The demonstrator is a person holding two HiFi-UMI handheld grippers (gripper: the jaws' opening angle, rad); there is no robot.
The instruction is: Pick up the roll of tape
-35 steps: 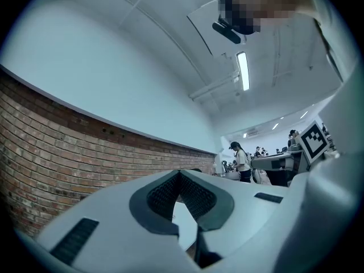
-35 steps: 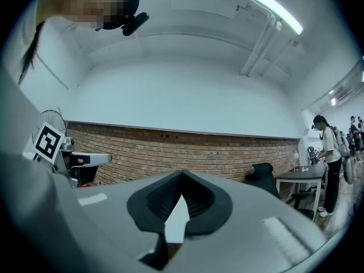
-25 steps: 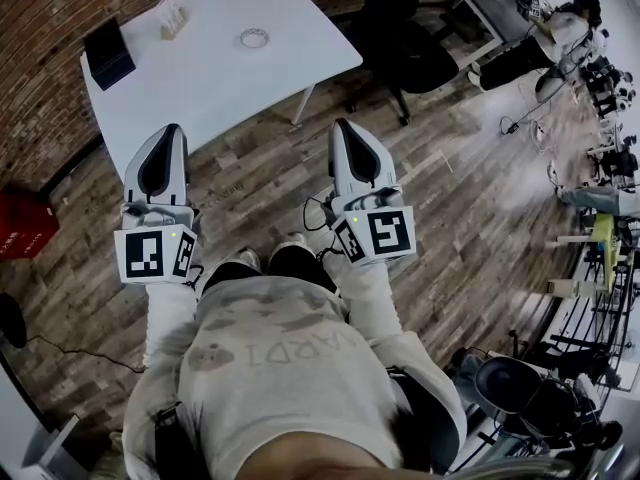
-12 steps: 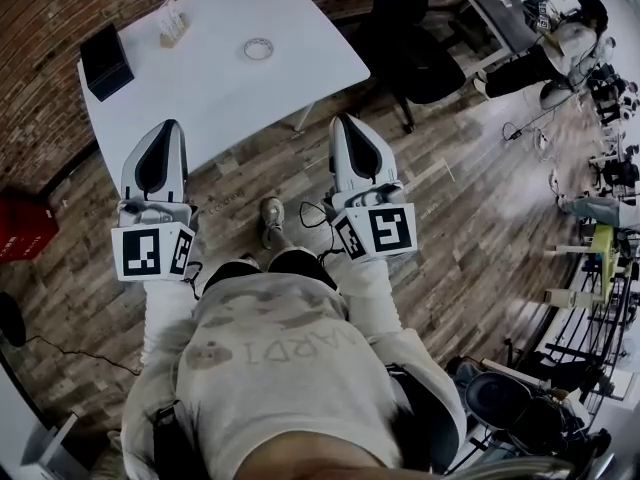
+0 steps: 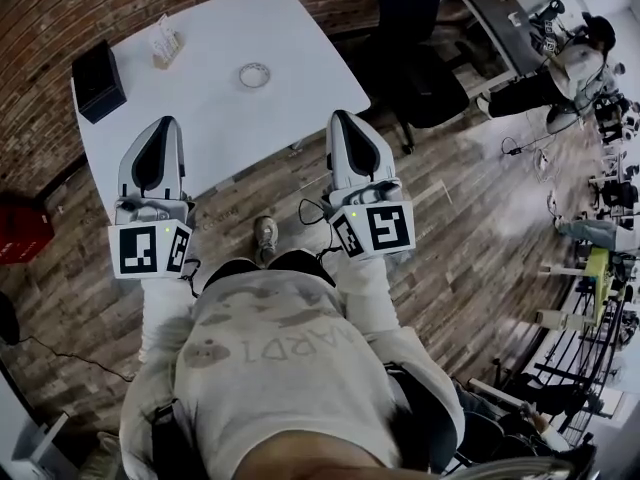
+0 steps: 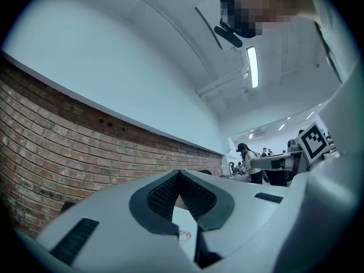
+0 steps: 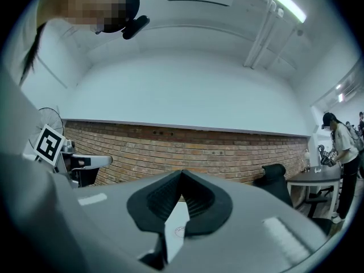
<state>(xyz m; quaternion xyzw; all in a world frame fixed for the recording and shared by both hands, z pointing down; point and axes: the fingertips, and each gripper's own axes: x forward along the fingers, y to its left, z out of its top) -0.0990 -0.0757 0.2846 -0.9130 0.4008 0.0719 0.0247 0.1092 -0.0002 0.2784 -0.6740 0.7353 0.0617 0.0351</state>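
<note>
**Tape straight ahead, about even between two closed grippers**

The roll of tape (image 5: 254, 74) lies flat on the white desk (image 5: 290, 58), hole facing up, in the middle of the desk's far half. Being a ring, it has no long axis to line up with, so the approach direction looks free.

From the person's stance, short of the desk's near edge, the roll sits ahead and between the two grippers: up and to the right of the left gripper (image 5: 166, 126), up and to the left of the right gripper (image 5: 340, 120). Neither is clearly nearer. In each gripper view the roll shows small and low, through the slit under the closed tips, so both point roughly toward it and it is well apart from both. In the head view the left gripper overlaps the desk's near edge, while the right gripper hangs over the wooden floor (image 5: 470, 208) just off the desk's corner.

Both grippers are clenched with nothing in them, the ribbed pads meeting at the tips. Whichever goes for the roll would likely need to spread its jaws first.

Counted on the desk: one roll of tape, one black box (image 5: 97, 78) and one small clear holder (image 5: 165, 43), both well to the left of the roll. Two grippers and one black chair (image 5: 425, 68) beyond the right corner.
</note>
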